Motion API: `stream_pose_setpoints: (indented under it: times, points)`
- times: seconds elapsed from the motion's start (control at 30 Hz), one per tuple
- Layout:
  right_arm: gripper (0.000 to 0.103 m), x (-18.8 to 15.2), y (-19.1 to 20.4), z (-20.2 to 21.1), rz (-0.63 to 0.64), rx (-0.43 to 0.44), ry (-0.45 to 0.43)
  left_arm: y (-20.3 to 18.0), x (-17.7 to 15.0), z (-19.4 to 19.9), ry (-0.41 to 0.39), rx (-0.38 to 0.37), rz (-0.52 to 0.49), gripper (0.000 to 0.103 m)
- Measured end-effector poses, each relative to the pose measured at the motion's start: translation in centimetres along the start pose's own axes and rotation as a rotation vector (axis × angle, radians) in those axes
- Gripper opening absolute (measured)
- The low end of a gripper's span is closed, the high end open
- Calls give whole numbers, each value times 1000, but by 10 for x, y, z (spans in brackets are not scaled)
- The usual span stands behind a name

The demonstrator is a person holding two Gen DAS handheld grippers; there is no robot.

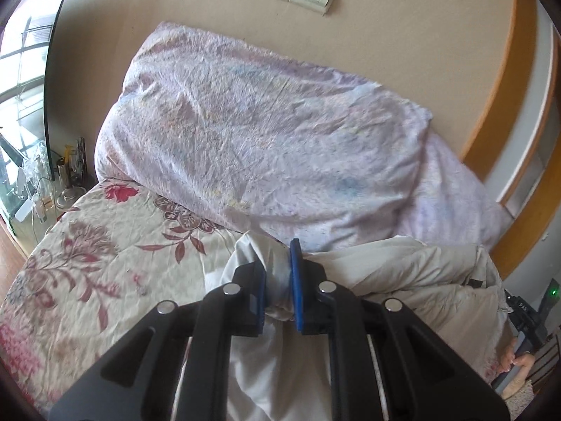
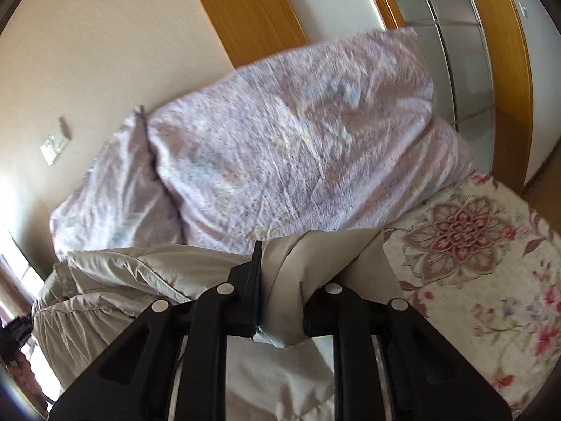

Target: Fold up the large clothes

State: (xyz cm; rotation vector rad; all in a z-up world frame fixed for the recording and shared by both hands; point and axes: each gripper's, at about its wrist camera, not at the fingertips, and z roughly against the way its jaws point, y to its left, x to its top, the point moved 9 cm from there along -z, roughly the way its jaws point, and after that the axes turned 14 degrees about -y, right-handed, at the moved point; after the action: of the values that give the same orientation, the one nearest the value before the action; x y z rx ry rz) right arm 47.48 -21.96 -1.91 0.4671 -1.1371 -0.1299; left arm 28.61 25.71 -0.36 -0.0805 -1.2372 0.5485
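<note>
A large beige padded garment [image 1: 413,280] lies bunched on the bed and hangs between both grippers. My left gripper [image 1: 278,263] is shut on a pinched fold of its pale cloth, held between the blue pads [image 1: 296,280]. In the right wrist view the same garment [image 2: 122,280] spreads to the left, and my right gripper [image 2: 280,270] is shut on a thick folded edge that drapes over the right finger and hides its pad. At the right edge of the left wrist view the other gripper [image 1: 526,319] shows, held by a hand [image 1: 515,361].
A bulky lilac duvet [image 1: 266,147] is piled against the beige wall behind the garment. The floral bedsheet [image 1: 91,263] lies bare to the left, and also to the right [image 2: 491,280]. A cluttered nightstand [image 1: 52,189] stands by the window. Wooden-framed wardrobe doors [image 2: 455,52] stand at the back.
</note>
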Motion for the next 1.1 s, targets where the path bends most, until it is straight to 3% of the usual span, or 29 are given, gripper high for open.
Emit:
stream_pose_setpoints:
  times: [0.17,0.37,0.5,0.63,0.73,0.97,1.1]
  points:
    - [19,-14,-12,-37,-82,-33,40,6,-13,-40,26,17,17,14]
    - [35,-28,-22,-64,-160,-56,96,16,-26,-71,58,43,76,23]
    - [50,-24,-23,-68,-216,-44,106,17,-21,-74,27,83,59,58]
    - [64,-6,-22,-60,-234,-49,47,8,-4,-63,-12,100,-2,72]
    - [64,2,-13,-47,-140,-49,5,-3,5,-46,-43,108,-71,88]
    - [61,-36,15,-41,150,-53,95,-32,-24,-16,-30,128,-256,89]
    - [58,-57,16,-42,231,-82,146,-36,-50,-20,27,144,-318,89]
